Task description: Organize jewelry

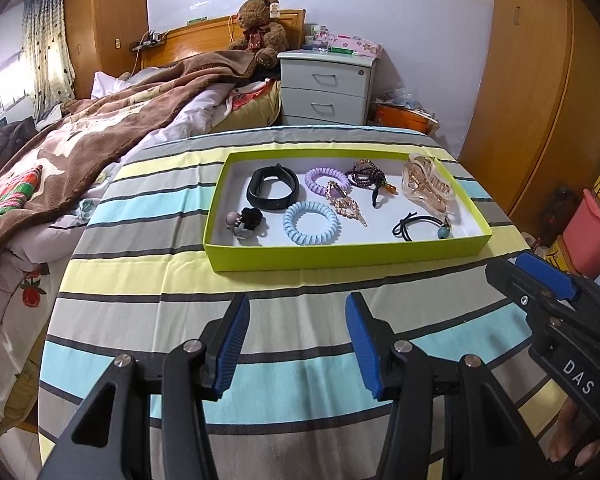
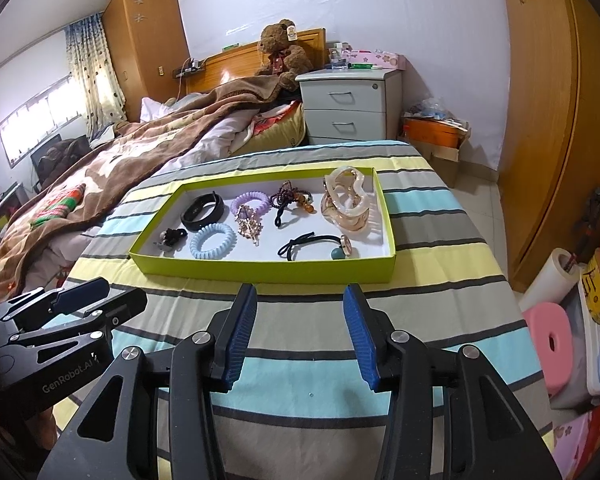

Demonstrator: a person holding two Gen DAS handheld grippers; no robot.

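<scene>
Both grippers hover over the striped bedcloth (image 1: 140,292), short of the shallow lime-green cardboard tray (image 1: 340,254) with its white floor. The left gripper (image 1: 296,340) has its blue-padded jaws spread apart and empty. The right gripper (image 2: 300,334) likewise stands released, nothing between its pads. Each is at 6 o'clock of the tray in its own view, well apart from it.

All jewellery lies inside the tray. From the left wrist view:
- black rubber wristband (image 1: 272,188) at 10 o'clock, on edge;
- lilac coiled plastic hair tie (image 1: 324,180) at 12 o'clock, with a gold rhinestone hair clip (image 1: 346,204) overlapping its near side;
- dark beaded bracelet with an amber bead (image 1: 368,176) at 1 o'clock;
- translucent peach plastic claw clip (image 1: 430,184) at 2 o'clock, close against the right wall;
- pale blue coiled plastic hair tie (image 1: 311,223) at 6 o'clock;
- black fabric scrunchie with a grey bead (image 1: 246,220) at 8 o'clock;
- black elastic hair band with a teal bead (image 1: 422,226) at 4 o'clock.

Assessment: every item appears light. The coiled ties are springy and should compress; pinch across one side of the ring. The wristband is flexible and best taken across its upright wall. The rhinestone clip looks rigid, narrow and delicate; grip its midsection gently. The claw clip is smooth and may slip; take it across the body, not the teeth. The beaded strand and elastic are limp and will trail when lifted.
</scene>
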